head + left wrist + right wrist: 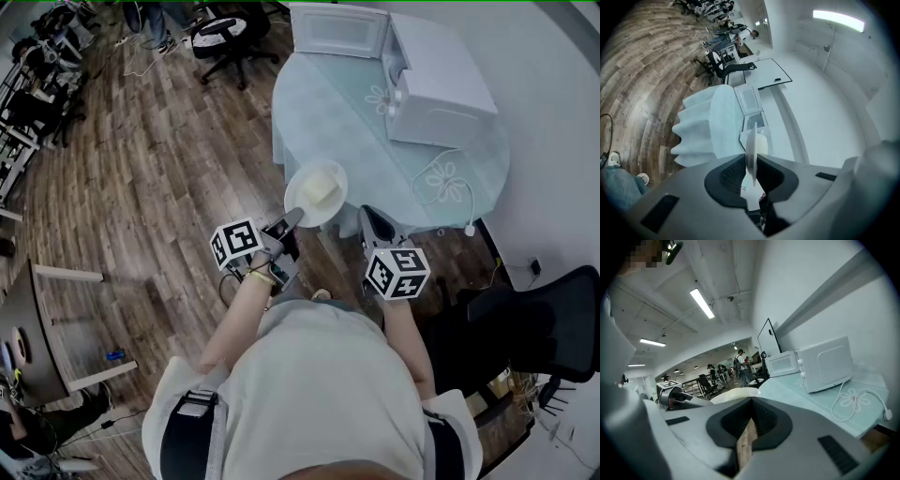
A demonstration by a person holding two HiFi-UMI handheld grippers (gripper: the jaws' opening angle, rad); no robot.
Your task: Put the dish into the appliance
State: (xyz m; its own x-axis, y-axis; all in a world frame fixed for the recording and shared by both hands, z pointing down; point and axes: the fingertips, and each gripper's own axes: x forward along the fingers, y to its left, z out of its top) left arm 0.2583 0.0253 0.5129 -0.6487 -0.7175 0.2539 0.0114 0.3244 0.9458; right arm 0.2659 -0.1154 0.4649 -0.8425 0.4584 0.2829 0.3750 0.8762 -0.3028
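While the left gripper (287, 223) is clamped on the near rim of the dish (302, 204), the plate sits level at the near edge of the table (319, 112), well short of the microwave (436, 80), whose door stands open. It looks stiff, glazed and breakable, likely slippery under a 1-point rim pinch, and the pale block of food (322, 185) could slide if it tips. The right gripper (375, 225) is beside it, jaws together and empty; it could steady the far rim.

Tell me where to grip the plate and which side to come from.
Grip the plate by its thin rim, at the edge nearest the person, coming in level from there, as the left gripper does. The food block fills the middle; only the rim is free.
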